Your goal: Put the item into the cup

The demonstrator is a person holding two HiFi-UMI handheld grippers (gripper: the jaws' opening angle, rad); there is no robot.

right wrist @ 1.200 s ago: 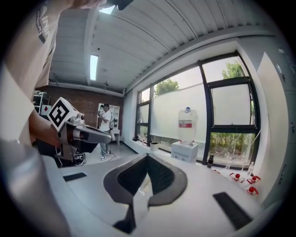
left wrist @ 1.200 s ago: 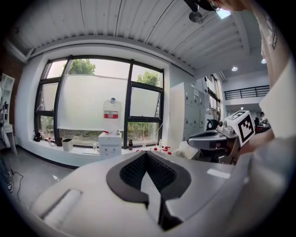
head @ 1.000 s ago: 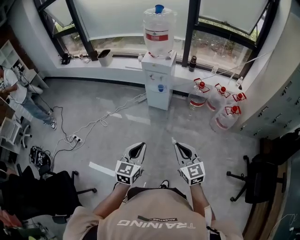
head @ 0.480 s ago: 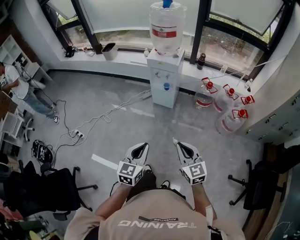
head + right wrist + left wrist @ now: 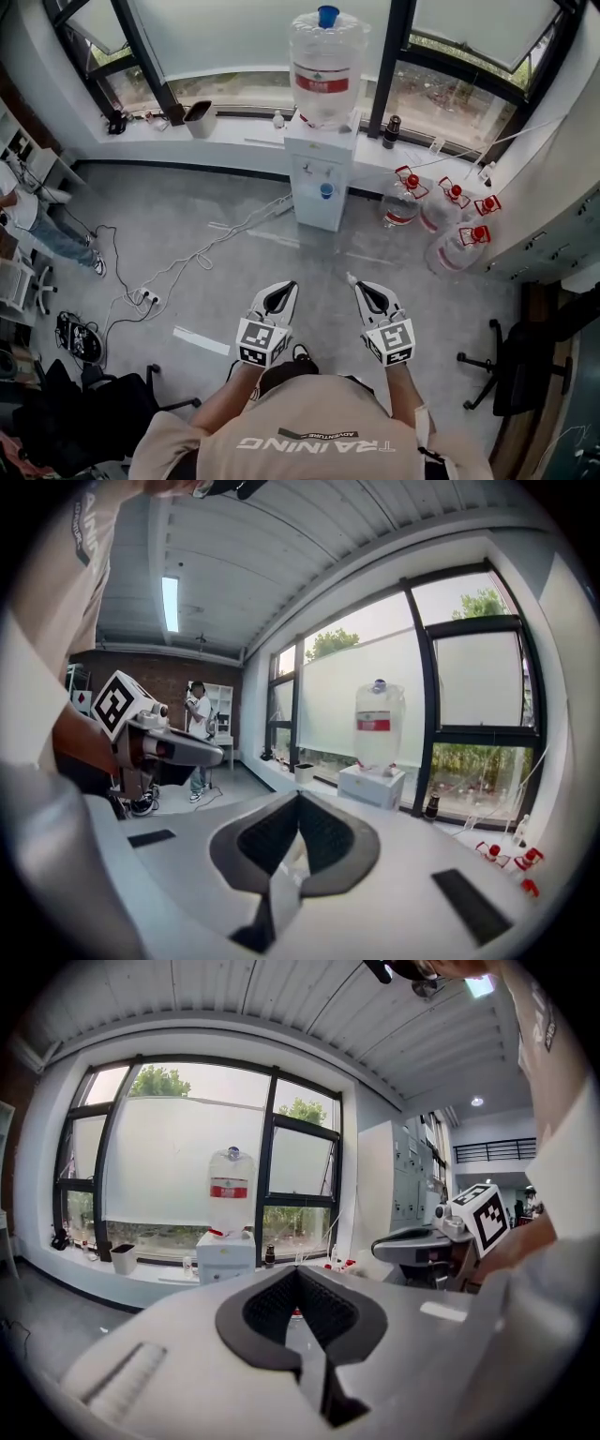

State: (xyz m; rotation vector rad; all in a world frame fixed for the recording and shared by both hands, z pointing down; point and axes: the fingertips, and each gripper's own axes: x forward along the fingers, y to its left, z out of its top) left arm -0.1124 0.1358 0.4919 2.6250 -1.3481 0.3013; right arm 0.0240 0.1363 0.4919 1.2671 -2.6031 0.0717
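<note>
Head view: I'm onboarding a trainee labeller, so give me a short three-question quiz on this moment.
1. True or false: a bottle sits on top of the water dispenser.
2. In the head view, the red-capped spare bottles lie on the dispenser's: A) left B) right C) top.
3. Which gripper pinches a small white item at its tip?
Key: 1 true; 2 B; 3 the right gripper.
</note>
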